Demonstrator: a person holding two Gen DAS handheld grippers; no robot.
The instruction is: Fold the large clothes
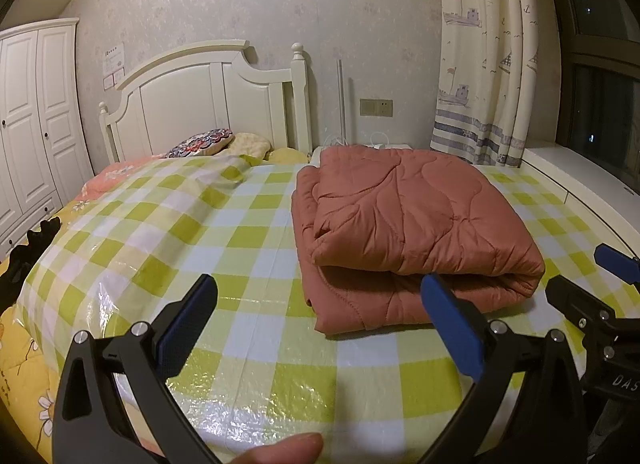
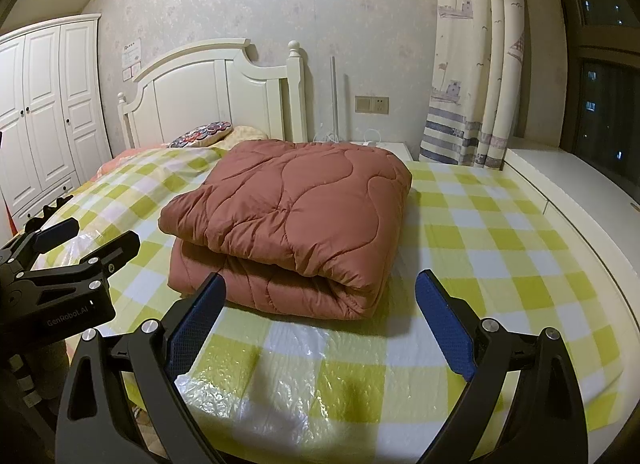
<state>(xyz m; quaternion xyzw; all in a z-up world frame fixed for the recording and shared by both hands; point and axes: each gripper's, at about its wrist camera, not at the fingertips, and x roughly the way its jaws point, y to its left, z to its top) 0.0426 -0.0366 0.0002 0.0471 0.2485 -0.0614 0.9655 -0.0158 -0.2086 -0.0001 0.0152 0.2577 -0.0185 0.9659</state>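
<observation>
**Folded quilted garment lies just ahead of both spread tongs**

The rust-red quilted garment (image 2: 288, 220) sits folded into a thick, puffy bundle straight ahead of the right gripper (image 2: 318, 320), its rounded fold edge facing the tongs and just beyond the blue pads (image 2: 196, 324). From the left gripper (image 1: 320, 328) the same bundle (image 1: 408, 232) lies ahead and off to the right, only its near corner meeting that gripper's right pad in the view; so the right one appears better lined up. The bundle's long axis seems to run away from the tongs, towards the white headboard (image 2: 208, 92), though the fisheye makes that uncertain. Both tongs stand spread wide, pinching nothing. The fabric looks soft, padded, stitched in wavy lines; under it is a glossy, crinkled green-checked plastic cover (image 2: 480, 232), likely slippery. The folding looks nearly or fully finished
</observation>
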